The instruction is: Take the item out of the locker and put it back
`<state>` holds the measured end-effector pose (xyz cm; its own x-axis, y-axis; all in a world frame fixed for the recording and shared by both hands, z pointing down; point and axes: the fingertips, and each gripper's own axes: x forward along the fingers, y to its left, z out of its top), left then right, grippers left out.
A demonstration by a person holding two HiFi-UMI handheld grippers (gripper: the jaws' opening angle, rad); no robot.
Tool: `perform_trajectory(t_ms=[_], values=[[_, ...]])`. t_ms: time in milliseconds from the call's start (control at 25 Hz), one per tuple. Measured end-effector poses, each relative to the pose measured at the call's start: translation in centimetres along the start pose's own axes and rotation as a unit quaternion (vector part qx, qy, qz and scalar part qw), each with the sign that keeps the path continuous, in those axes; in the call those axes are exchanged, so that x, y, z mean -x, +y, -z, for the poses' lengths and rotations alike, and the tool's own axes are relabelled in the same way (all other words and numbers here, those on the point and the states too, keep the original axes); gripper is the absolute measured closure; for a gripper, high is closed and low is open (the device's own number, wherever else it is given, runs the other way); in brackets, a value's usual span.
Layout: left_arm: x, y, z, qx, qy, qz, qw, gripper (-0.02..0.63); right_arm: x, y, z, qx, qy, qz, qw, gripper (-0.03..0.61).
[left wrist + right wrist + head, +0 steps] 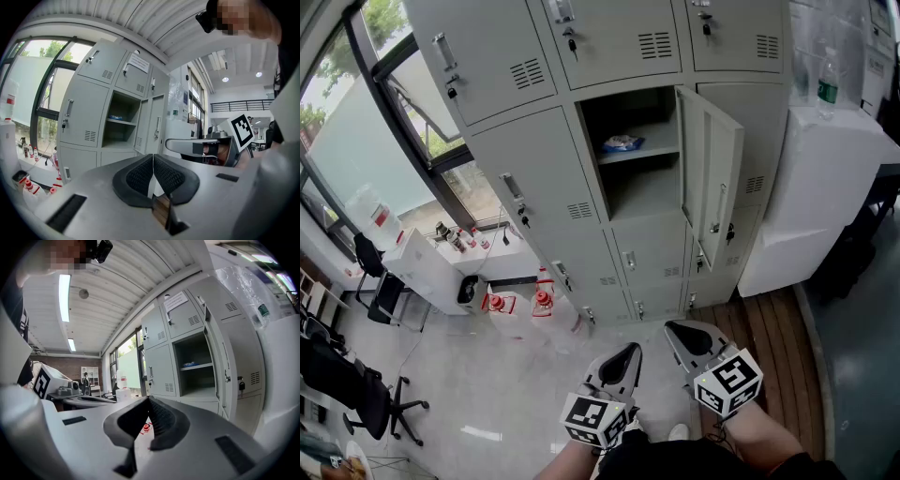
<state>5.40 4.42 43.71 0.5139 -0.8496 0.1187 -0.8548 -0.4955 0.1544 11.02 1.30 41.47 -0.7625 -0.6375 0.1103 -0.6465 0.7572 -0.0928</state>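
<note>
1. The locker (pixel 642 192) is open. Its door (pixel 710 178) swings out to the right.
2. The item (pixel 623 142) is a small blue and white packet. It lies on the shelf (pixel 661 148) inside the locker, near the shelf's left edge.
3. The left gripper (pixel 153 156) is out in front of the locker, well apart from it. Its jaws are pressed together and hold nothing.
4. The right gripper (pixel 148 399) is just beside the left one. Its jaws are closed tight too, with nothing between them.
5. Both grippers point toward the locker, almost level.
</note>
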Motion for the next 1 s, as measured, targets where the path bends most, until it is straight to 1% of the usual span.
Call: perform_trajectory(t_ms=[280,520,1000], values=[[0.0,0.6,0.3,0.001,0.001,0.004,1.0000,0.595,-0.5,-0.2,0.0,-0.004,-0.006,0.004,1.000,0.525],[-0.4,1.3,0.2,0.006,0.002,0.008,0.9999,0.594,-1.4,-0.4,0.2,-0.006,-0.002,0.008,1.000,0.525],[-0.7,5.3,-0.9,0.003,-0.001,0.015,0.9999,0.594,-5.4,-0.2,-0.6,-0.005,0.003,0.018,1.000,0.525]])
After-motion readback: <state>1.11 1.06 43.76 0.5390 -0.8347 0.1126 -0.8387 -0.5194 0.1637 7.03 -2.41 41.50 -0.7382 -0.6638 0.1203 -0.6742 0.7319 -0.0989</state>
